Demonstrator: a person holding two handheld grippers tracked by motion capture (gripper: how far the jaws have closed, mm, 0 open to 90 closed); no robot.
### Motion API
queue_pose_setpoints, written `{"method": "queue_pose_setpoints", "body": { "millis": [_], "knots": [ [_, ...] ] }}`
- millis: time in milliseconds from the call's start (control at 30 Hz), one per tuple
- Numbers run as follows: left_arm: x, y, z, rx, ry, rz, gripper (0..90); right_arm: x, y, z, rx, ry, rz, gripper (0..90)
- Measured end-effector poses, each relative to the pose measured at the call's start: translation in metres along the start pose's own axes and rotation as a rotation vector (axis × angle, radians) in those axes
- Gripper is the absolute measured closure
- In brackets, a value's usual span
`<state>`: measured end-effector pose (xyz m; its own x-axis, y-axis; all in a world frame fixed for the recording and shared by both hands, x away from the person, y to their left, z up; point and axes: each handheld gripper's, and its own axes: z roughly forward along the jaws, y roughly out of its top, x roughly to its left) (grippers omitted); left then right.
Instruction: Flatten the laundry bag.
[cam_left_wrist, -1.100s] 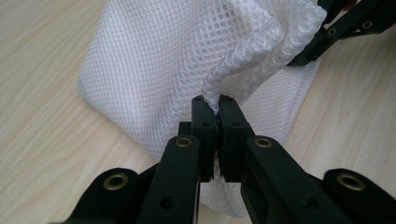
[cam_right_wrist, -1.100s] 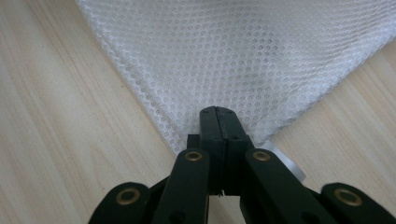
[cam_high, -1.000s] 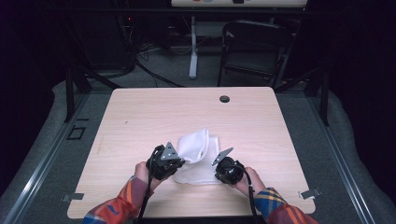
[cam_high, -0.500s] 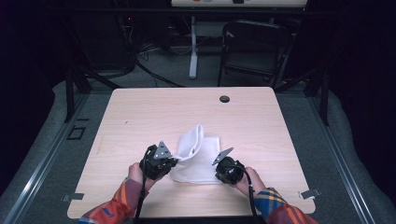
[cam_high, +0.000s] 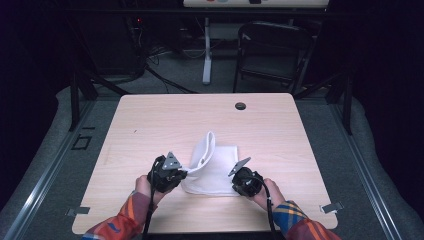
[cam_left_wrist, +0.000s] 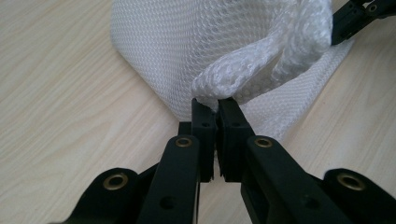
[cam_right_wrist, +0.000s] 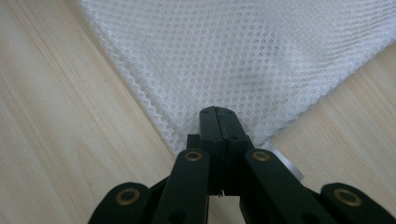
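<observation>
Now the left gripper (cam_high: 176, 172) has its jaws clamped on a raised hem of the white mesh cloth (cam_high: 212, 170), which lies on the counter (cam_high: 150, 125); right of it, the right gripper (cam_high: 239, 176) pinches the cloth's near corner. Soft, light mesh probably slips; corners and hems seem safest.

No legible text, labels or nos. anywhere, as far as visible.

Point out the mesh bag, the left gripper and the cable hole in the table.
mesh bag (cam_high: 216, 172): high view, flat part lying on the table.
left gripper (cam_left_wrist: 215, 103): left gripper view, between its fingertips, shut on the bag's hem.
cable hole (cam_high: 240, 106): high view, centre of the dark hole.
</observation>
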<state>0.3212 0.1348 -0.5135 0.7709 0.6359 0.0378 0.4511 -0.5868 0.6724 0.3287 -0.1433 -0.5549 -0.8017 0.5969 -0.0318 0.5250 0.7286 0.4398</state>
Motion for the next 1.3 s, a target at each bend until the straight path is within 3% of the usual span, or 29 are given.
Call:
{"method": "queue_pose_setpoints", "body": {
  "millis": [300,833,1000,1300],
  "knots": [
    [0.002,-0.001,0.001,0.005,0.006,-0.010,87.0,-0.004,-0.002,-0.001,0.006,-0.012,0.011,90.0],
    [0.007,-0.004,0.003,0.040,0.023,-0.065,86.1,-0.006,-0.003,-0.002,0.012,-0.020,0.029,90.0],
    [0.009,-0.007,0.004,0.065,0.049,-0.084,85.2,-0.007,-0.003,-0.002,0.010,-0.024,0.028,90.0],
    [0.015,-0.013,0.005,0.106,0.027,-0.123,84.7,-0.010,-0.004,-0.003,0.018,-0.029,0.023,90.0]
  ]
}}
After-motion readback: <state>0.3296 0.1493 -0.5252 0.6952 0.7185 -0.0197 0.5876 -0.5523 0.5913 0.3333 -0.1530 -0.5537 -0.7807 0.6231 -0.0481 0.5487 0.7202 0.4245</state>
